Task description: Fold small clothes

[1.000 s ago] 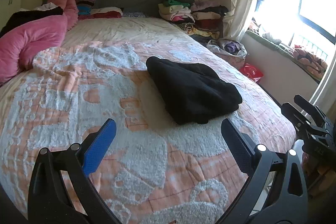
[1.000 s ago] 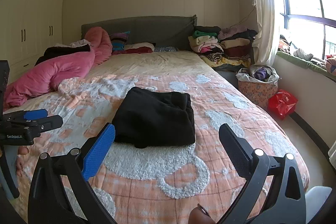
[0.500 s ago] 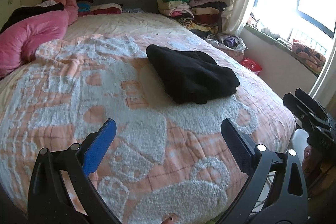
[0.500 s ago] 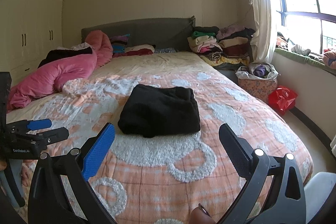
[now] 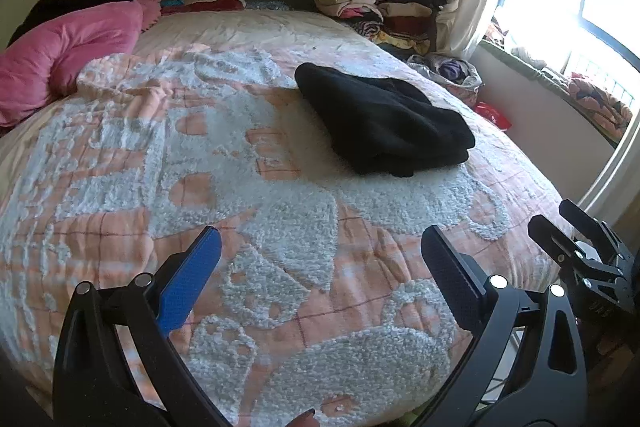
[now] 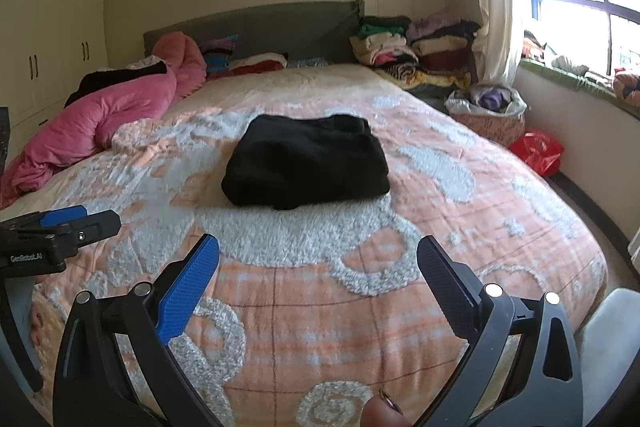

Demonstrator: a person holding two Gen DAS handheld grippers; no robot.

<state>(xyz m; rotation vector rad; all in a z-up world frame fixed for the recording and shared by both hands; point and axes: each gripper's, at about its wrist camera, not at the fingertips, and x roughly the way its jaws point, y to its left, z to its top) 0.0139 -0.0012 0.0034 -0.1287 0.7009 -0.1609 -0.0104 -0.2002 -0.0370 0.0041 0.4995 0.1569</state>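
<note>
The left tongs (image 5: 320,259) hang with fingers apart over the bed (image 5: 120,187); the folded black garment (image 5: 384,123) lies ahead and to their right. From the right tongs (image 6: 318,259), also apart, it sits straight ahead, long axis crosswise, likely nearer.

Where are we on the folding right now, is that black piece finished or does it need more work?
Done: the black garment lies as a compact folded bundle on the bedspread. In hand: nothing; the left claw and right claw are both open, short of the garment. Left: nothing unfolded shows on the bedspread; perhaps moving the bundle to the stacked clothes by the headboard.
</note>
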